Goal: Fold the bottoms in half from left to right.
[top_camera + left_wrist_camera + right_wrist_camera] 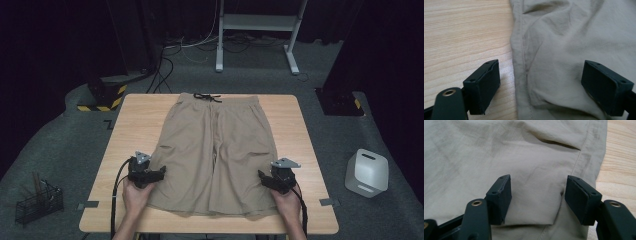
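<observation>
Khaki woven-fabric shorts (216, 150) laid flat on light wooden worktop (135, 120). Judged light, limp, creasing easily (no stiffness). Best gripped at outer side seams. Left gripper (159, 173) and right gripper (261, 176) jaws apart, nothing clamped.

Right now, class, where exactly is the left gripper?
In the high view the left gripper sits at the near left of the table, jaws open against the outer edge of the shorts, one jaw over wood, the other over cloth.
</observation>
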The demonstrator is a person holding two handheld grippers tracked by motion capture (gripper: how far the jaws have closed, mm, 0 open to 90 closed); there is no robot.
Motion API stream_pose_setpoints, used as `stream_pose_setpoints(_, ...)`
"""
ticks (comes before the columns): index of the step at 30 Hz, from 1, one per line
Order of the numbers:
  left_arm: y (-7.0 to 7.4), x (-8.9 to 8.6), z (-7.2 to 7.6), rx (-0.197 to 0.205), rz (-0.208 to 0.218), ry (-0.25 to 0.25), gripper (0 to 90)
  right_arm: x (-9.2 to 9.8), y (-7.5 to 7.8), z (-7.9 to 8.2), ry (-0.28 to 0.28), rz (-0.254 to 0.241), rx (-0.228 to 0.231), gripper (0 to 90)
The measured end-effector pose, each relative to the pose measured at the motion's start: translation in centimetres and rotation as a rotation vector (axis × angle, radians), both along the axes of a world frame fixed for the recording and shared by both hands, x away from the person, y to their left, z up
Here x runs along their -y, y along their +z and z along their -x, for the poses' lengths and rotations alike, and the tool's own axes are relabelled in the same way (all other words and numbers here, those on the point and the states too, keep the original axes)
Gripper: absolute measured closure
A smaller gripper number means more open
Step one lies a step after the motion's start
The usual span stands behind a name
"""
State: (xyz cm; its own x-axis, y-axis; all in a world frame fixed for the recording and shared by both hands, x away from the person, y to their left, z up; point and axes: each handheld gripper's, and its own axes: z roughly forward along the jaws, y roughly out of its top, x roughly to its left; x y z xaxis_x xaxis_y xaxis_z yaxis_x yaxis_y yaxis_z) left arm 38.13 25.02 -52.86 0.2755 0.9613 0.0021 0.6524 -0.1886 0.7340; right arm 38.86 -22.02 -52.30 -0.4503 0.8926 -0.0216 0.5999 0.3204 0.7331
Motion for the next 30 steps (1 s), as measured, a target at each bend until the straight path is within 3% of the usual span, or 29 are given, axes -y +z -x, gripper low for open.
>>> stream_pose_setpoints(11, 0.0, 0.0, 0.0, -0.003, 0.003, -0.005, 14.9, 0.0, 0.0, 0.0, 0.002, -0.001, -0.001, 37.4)
stream_pose_setpoints(15, 0.2, 0.0, 0.0, -0.008, 0.007, -0.012, 20.6, -0.2, 0.1, 0.0, -0.014, -0.006, -0.013, 35.2)
stream_pose_setpoints(20, 0.5, 0.4, -0.1, -0.017, 0.035, -0.032, 21.6, 0.1, 0.6, 0.2, -0.041, -0.036, 0.006, 35.4)
stream_pose_setpoints(25, 0.8, 0.4, -0.5, -0.037, 0.09, -0.052, 25.4, 0.5, 0.9, 0.2, -0.054, -0.064, 0.017, 35.3)
stream_pose_setpoints(30, 1.6, 1.2, -1.1, -0.035, 0.08, -0.091, 27.6, 0.2, 1.3, -0.3, -0.052, -0.093, 0.003, 34.3)
